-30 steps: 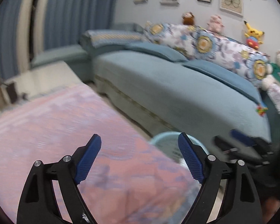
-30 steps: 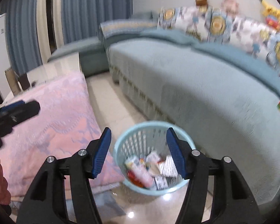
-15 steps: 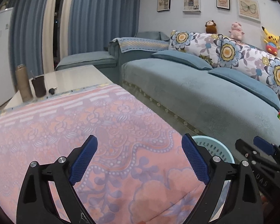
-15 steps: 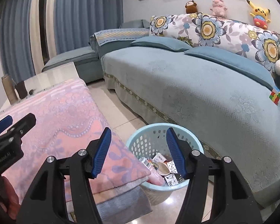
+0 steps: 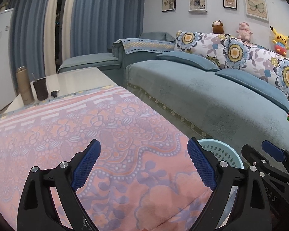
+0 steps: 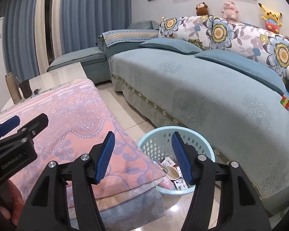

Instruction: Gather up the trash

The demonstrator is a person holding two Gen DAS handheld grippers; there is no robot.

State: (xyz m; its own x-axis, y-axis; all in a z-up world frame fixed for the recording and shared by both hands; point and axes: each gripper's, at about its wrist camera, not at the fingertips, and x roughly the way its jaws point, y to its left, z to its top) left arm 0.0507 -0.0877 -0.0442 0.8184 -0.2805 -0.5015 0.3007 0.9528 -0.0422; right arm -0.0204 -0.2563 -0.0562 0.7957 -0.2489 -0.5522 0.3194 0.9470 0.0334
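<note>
Both grippers, left (image 5: 143,161) and right (image 6: 142,156), gape empty; the trash (image 6: 173,173), maybe five pieces, lies in one basket (image 6: 154,144) below the right jaws.

A blanket (image 6: 71,119) covers the near part of the desk (image 5: 75,79); on the desk's bare far end stand a flask (image 5: 24,85), a cup (image 5: 40,89) to its right and a small knob (image 5: 55,93) right of that. The sofa (image 6: 202,96) runs along the right, with floor (image 6: 125,115) between it and the desk. The basket (image 6: 160,140) sits on the floor by the desk's near right corner, just before the sofa, with trash (image 6: 173,173) in it. Three plush toys (image 5: 244,31) sit atop the sofa back, below pictures (image 5: 197,2) on the wall. A cube (image 6: 286,100) lies on the seat's right end. Curtains (image 5: 106,19) hang behind.
</note>
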